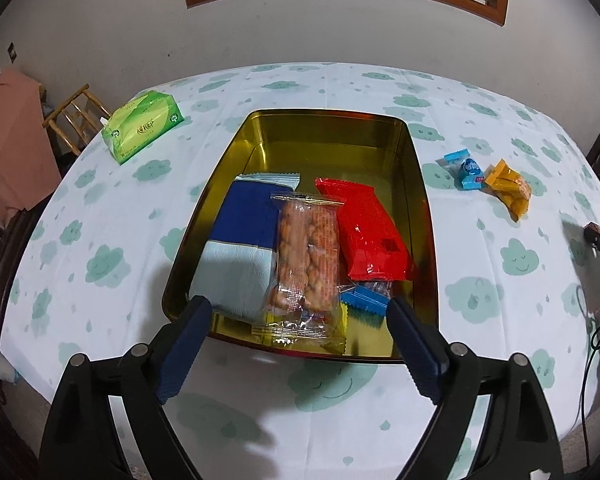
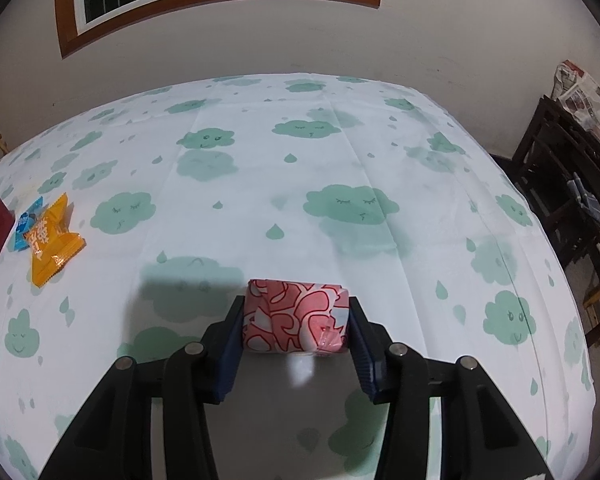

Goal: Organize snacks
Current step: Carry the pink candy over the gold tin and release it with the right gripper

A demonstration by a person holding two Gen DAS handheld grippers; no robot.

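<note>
Left gripper [image 1: 300, 312]: fingers spread wide, holding nothing, poised over the near rim of the tin.
Gold tin [image 1: 416, 184]: directly ahead of the left gripper, on the cloud-print tablecloth [image 1: 380, 84].
Inside the tin: blue-and-pale packet [image 1: 240, 252] by the left finger, clear biscuit pack [image 1: 308, 256] between the fingers, red packet [image 1: 370, 232] toward the right finger, small blue wrapper [image 1: 364, 300] under it.
Right gripper [image 2: 296, 318]: clamped on a pink-and-red patterned packet [image 2: 294, 316], pads pressing both sides.
Loose snacks: blue sweet [image 2: 26, 226] and orange packet [image 2: 50, 240] touching, far ahead-left of the right gripper.
Green tissue pack [image 1: 142, 126]: beyond the left gripper, far left.
</note>
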